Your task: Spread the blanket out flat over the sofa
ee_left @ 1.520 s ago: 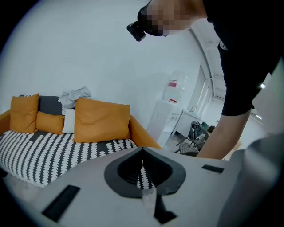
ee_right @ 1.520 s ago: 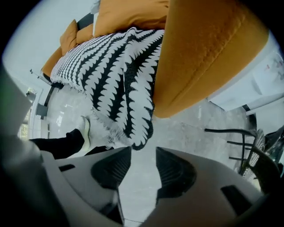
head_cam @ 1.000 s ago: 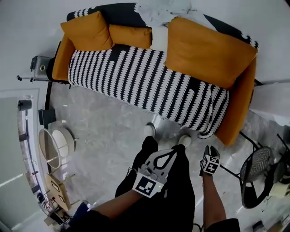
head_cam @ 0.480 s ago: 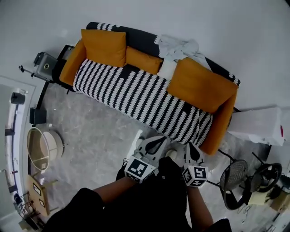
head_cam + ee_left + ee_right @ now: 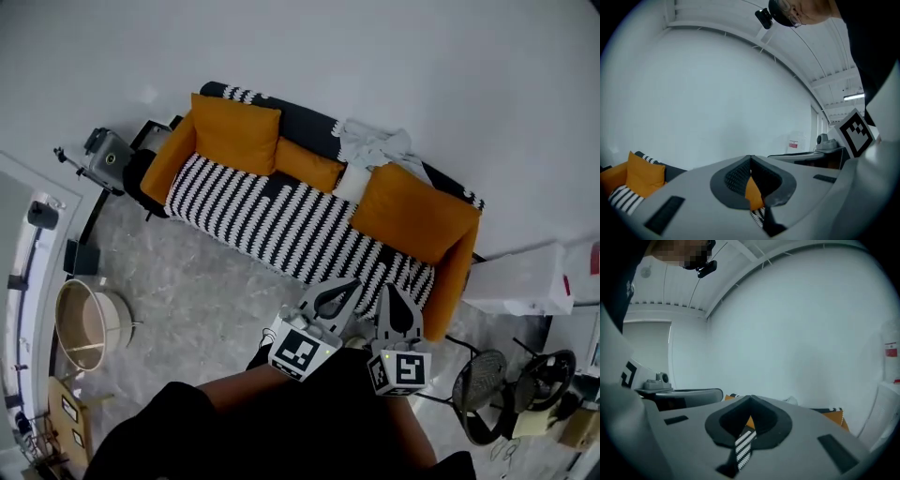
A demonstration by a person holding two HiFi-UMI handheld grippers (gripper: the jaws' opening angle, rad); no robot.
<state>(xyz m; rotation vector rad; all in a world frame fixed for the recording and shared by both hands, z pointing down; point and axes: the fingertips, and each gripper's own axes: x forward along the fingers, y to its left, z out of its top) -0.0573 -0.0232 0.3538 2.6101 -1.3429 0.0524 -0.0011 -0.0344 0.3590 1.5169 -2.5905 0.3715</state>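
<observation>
Well, the blanket [image 5: 281, 216] looks flat on the sofa [image 5: 452, 279]. My left gripper [image 5: 349, 286] and right gripper [image 5: 393, 292] are both pinched closed and empty, so I'd just check its 2 front corners.

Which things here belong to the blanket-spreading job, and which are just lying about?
Job: striped blanket, orange sofa, left gripper, right gripper, both shut and empty.
Lying about: crumpled white cloth on the backrest, orange cushions, mesh chair, camera stand.
</observation>
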